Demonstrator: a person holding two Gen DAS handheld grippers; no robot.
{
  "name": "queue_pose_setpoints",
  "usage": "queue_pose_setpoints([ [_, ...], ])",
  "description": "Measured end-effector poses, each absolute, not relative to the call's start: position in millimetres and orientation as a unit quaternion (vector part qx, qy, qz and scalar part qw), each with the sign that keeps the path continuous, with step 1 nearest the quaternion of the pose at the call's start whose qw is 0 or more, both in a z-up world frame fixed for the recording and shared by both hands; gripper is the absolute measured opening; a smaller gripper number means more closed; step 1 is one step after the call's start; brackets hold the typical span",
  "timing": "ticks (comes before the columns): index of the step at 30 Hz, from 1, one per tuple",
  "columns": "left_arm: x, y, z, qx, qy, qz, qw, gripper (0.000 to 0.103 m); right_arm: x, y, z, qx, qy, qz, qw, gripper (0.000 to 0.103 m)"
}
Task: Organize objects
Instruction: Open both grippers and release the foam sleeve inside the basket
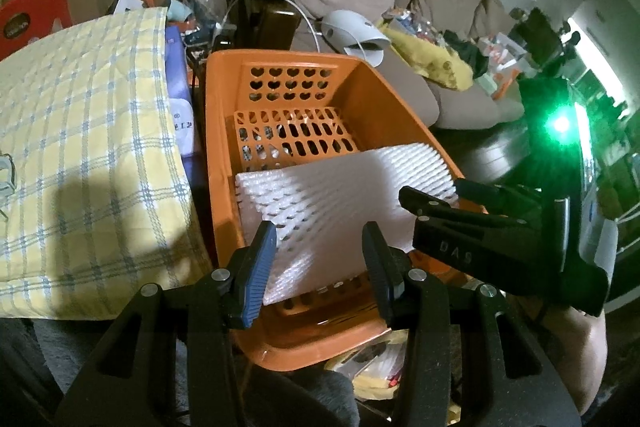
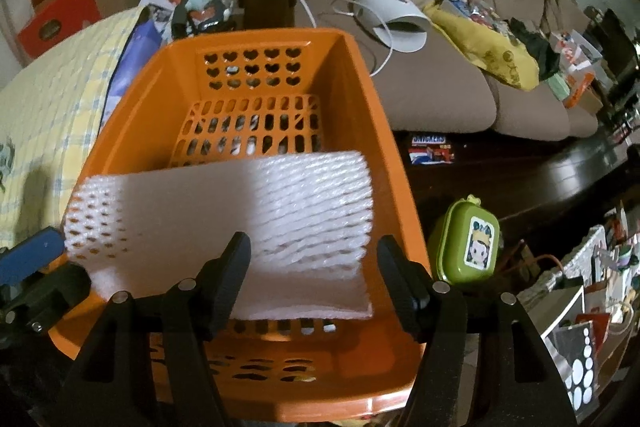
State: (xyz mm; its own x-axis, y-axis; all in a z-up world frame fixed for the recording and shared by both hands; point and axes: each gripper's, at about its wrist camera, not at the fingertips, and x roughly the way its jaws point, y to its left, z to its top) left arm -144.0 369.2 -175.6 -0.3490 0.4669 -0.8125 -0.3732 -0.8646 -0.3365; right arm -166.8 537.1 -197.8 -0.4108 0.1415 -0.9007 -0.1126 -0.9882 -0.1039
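Orange basket (image 2: 120, 131) w/ white foam net (image 2: 256, 223) inside, nothing else.

The left tongs (image 1: 320, 263) point steeply downward, their jaws standing part-way apart with nothing pressed between the pads. The right tongs (image 2: 314, 275) also tilt steeply down, jaws spread wider and clear of any grip. Beside the left tongs, what may be bare skin (image 1: 592, 355) shows, too dim to tell.

White foam mesh sleeve (image 2: 224, 223), flattened and slightly curled, lying across near end of orange perforated plastic basket (image 2: 360, 99), heart-shaped holes in basket's end walls
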Motion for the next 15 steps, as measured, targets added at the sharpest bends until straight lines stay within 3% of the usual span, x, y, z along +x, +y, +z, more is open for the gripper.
queue_pose_setpoints([
  [15,-139.4,361.3,-147.5,-0.475,-0.045,0.838,0.265,0.042,-161.4,546.6,-173.0,-0.488,0.026,0.869,0.08,0.067],
])
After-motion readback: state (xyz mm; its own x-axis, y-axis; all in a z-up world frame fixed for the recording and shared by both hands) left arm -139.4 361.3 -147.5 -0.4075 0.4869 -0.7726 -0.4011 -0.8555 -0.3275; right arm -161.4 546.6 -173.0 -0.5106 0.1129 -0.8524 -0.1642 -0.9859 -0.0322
